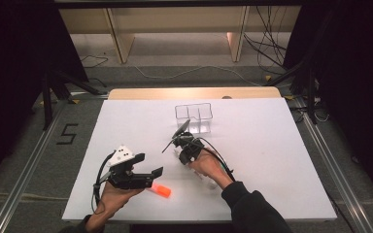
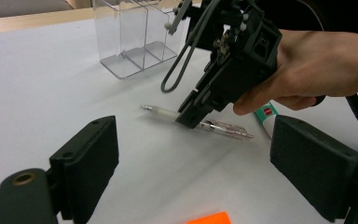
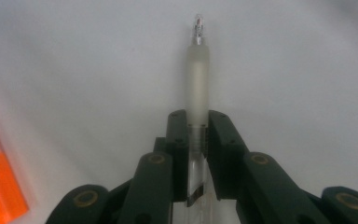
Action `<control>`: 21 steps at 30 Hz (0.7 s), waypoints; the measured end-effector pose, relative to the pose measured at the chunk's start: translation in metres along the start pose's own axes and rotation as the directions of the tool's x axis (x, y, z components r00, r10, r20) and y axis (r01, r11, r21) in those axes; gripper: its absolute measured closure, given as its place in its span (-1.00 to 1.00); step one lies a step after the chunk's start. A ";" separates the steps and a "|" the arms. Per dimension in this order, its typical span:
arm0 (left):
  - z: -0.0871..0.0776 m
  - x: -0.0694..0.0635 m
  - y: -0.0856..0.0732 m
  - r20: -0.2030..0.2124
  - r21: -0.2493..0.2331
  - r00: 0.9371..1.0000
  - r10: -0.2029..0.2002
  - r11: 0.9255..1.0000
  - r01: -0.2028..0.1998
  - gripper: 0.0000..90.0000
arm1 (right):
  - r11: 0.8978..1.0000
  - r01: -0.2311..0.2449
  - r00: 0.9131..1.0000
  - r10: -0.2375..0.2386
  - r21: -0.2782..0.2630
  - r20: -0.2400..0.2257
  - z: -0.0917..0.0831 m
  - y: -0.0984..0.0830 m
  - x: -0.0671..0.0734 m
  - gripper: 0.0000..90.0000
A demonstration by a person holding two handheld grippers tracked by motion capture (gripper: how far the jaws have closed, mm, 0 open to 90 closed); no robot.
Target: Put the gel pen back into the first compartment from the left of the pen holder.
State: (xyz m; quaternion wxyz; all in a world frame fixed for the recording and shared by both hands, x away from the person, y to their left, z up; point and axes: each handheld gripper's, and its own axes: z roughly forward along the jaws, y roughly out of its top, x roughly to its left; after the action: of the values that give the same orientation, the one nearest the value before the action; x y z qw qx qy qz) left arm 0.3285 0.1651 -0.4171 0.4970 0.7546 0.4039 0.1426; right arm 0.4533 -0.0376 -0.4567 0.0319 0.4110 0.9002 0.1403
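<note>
1. Your right tool (image 3: 197,133) is clamped on the clear pen (image 3: 198,79), which lies flat on the worktop (image 1: 272,160).
2. The grip sits near one end, so the pen may swing or slip when lifted.
3. Your left tool (image 2: 196,163) hangs apart, empty.

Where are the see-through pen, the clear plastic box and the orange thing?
pen (image 3: 198,79), right gripper view, on its frosted grip.
clear plastic box (image 2: 121,37), left gripper view, on its front wall.
orange thing (image 1: 162,191), high view, on its middle.
</note>
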 end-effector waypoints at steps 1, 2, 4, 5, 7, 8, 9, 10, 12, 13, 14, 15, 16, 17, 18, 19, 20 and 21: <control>0.000 0.000 0.000 0.000 0.000 1.000 0.000 1.000 0.000 -0.67 | 1.000 0.000 1.000 0.000 0.000 0.000 0.000 0.000 0.000 0.78; 0.000 0.000 0.000 -0.001 -0.001 1.000 0.000 1.000 0.000 -0.67 | 1.000 -0.002 1.000 0.001 -0.016 -0.005 -0.002 0.000 -0.002 0.78; 0.000 0.000 0.000 0.000 0.001 1.000 0.000 1.000 0.000 -0.67 | 0.997 -0.012 0.999 0.009 -0.077 -0.032 -0.012 -0.001 -0.007 0.78; 0.000 0.000 0.000 0.001 -0.001 1.000 -0.002 1.000 0.002 -0.67 | 0.995 -0.023 0.999 0.019 -0.101 -0.046 -0.015 -0.001 -0.008 0.78; 0.000 0.000 0.000 0.001 0.000 1.000 0.000 1.000 0.000 -0.67 | 0.986 -0.014 0.998 0.005 -0.163 -0.057 -0.021 -0.002 -0.012 0.78; 0.000 0.000 0.000 0.001 0.000 1.000 0.000 1.000 0.000 -0.67 | 0.986 -0.014 0.998 0.005 -0.163 -0.057 -0.021 -0.002 -0.012 0.78; 0.000 0.000 0.000 0.000 -0.003 1.000 -0.003 1.000 0.003 -0.67 | 0.983 -0.019 0.998 0.008 -0.184 -0.060 -0.024 -0.002 -0.013 0.78; 0.000 0.000 0.000 0.000 -0.004 1.000 -0.005 1.000 0.005 -0.67 | 0.973 -0.024 0.998 0.008 -0.231 -0.066 -0.029 -0.003 -0.017 0.78; 0.000 0.001 0.000 -0.002 -0.003 1.000 -0.002 1.000 0.002 -0.67 | 0.959 -0.020 0.998 0.001 -0.283 -0.066 -0.034 -0.004 -0.019 0.78; 0.000 0.001 0.000 -0.001 -0.003 1.000 -0.002 1.000 0.002 -0.67 | 0.951 -0.019 0.998 -0.002 -0.310 -0.068 -0.037 -0.005 -0.020 0.78; 0.000 0.001 0.000 0.001 -0.005 1.000 -0.004 1.000 0.004 -0.67 | 0.942 -0.016 0.998 -0.006 -0.336 -0.066 -0.040 -0.006 -0.021 0.78; 0.000 0.002 0.000 0.001 -0.015 1.000 -0.010 1.000 0.010 -0.67 | 0.932 -0.024 0.998 -0.001 -0.361 -0.068 -0.043 -0.006 -0.021 0.78; 0.000 0.002 0.000 0.001 -0.020 1.000 -0.013 1.000 0.013 -0.67 | 0.920 -0.022 0.998 -0.005 -0.390 -0.068 -0.046 -0.006 -0.023 0.78; 0.000 0.002 0.000 0.002 -0.024 1.000 -0.013 1.000 0.013 -0.67 | 0.911 -0.025 0.997 -0.005 -0.412 -0.071 -0.049 -0.007 -0.025 0.78; 0.000 0.002 0.000 0.002 -0.031 1.000 -0.014 0.999 0.014 -0.67 | 0.899 -0.028 0.997 -0.003 -0.437 -0.071 -0.051 -0.007 -0.026 0.78; 0.000 0.002 0.000 0.005 -0.032 1.000 -0.013 0.999 0.013 -0.67 | 0.891 -0.028 0.997 -0.006 -0.454 -0.072 -0.053 -0.007 -0.027 0.78; 0.000 0.002 -0.001 0.007 -0.039 1.000 -0.015 0.999 0.016 -0.67 | 0.880 -0.035 0.997 -0.001 -0.474 -0.075 -0.055 -0.008 -0.028 0.78; 0.000 0.003 -0.001 0.010 -0.043 1.000 -0.017 0.999 0.018 -0.67 | 0.867 -0.031 0.998 -0.004 -0.498 -0.069 -0.057 -0.008 -0.030 0.78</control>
State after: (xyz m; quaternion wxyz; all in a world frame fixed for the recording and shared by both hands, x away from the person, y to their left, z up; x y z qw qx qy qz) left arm 0.3297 0.1673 -0.4180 0.5165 0.7409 0.4048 0.1433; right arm 0.4575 -0.0781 -0.4061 0.1054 0.3903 0.8312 0.3817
